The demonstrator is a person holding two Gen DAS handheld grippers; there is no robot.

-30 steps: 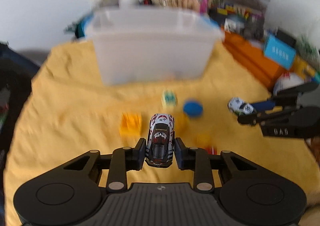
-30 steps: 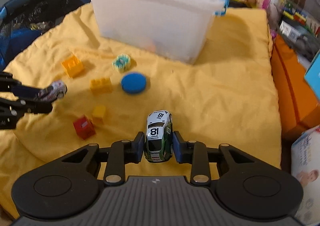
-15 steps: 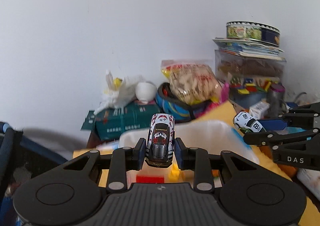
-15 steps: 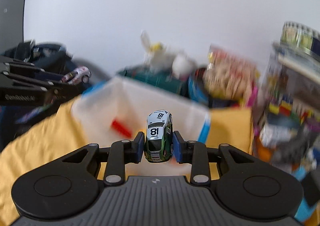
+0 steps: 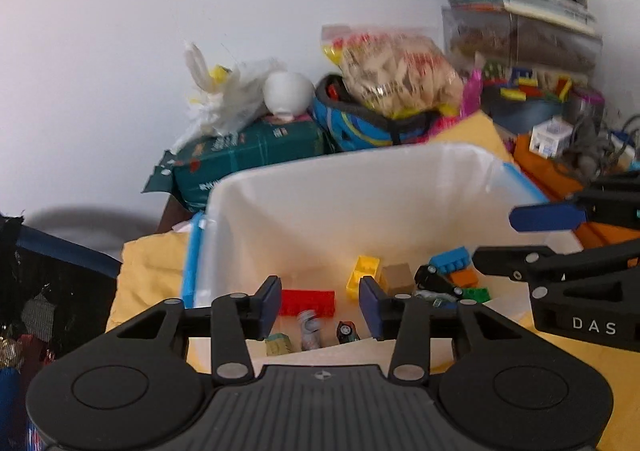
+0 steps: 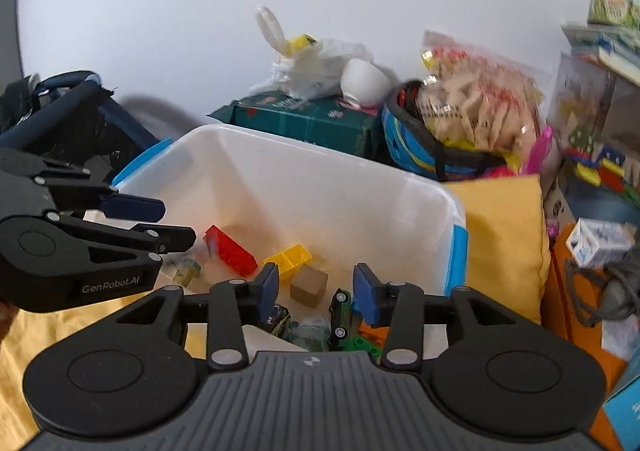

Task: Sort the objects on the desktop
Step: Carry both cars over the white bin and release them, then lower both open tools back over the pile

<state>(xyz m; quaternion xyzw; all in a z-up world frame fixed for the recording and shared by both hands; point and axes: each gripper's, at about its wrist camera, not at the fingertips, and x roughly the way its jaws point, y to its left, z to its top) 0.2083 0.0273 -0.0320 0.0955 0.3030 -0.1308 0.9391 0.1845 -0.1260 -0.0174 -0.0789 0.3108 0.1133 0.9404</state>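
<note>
With the left tool (image 5: 319, 301) and right tool (image 6: 313, 288) both open and empty over the white bin (image 6: 320, 187), the toy cars (image 6: 340, 313) lie inside it; next, fetch remaining surface items.

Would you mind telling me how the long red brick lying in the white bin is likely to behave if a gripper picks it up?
The red brick looks like hard moulded plastic, so probably stiff and light. Its flat sides suit the jaws, though glossy plastic may slip. Lying flat on the white bin floor, it should not roll.

White bin (image 6: 328, 187) — red brick (image 6: 232, 251), yellow cloth (image 6: 504, 231).
</note>
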